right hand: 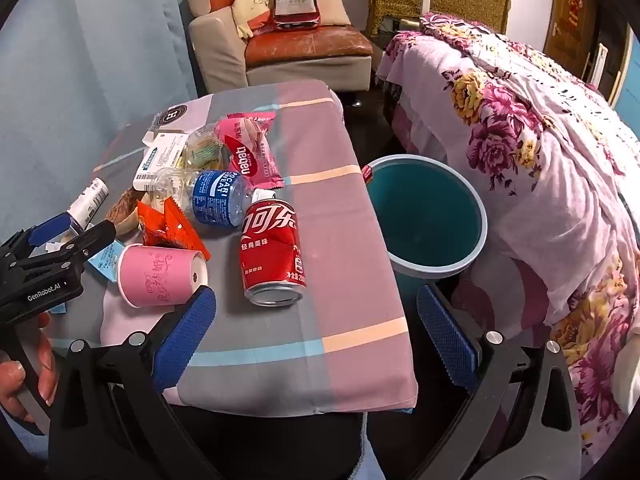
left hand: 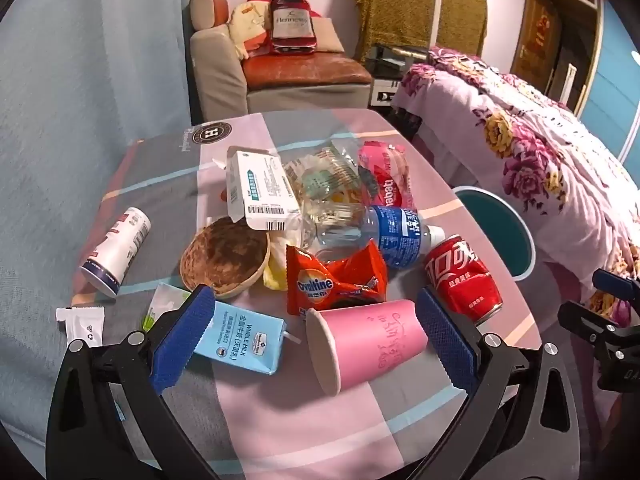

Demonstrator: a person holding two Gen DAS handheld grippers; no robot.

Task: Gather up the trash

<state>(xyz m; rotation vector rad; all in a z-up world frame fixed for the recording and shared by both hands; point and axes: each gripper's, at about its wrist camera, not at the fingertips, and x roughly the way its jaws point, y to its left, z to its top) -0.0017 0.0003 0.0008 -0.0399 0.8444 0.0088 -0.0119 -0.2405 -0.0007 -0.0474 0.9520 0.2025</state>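
Trash lies heaped on a small cloth-covered table [right hand: 320, 340]. A pink paper cup [left hand: 368, 340] lies on its side between the wide-spread fingers of my left gripper [left hand: 316, 334], which is open and not touching it. Around the cup lie a blue milk carton [left hand: 240, 340], an orange Ovaltine wrapper [left hand: 332, 280], a red cola can [left hand: 464, 276] and a clear bottle with a blue label [left hand: 372, 232]. My right gripper [right hand: 316, 332] hangs open above the table's near right corner, with the red cola can [right hand: 272, 252] ahead of it. A teal bin [right hand: 428, 216] stands on the floor at the table's right.
A brown bowl [left hand: 224, 256], a white box [left hand: 256, 188], a pink snack pack [left hand: 386, 174] and a white tube [left hand: 116, 252] also lie on the table. A bed with a flowered cover [right hand: 520, 128] fills the right side. A sofa [right hand: 300, 52] stands behind. A hand [right hand: 24, 372] holds the left gripper.
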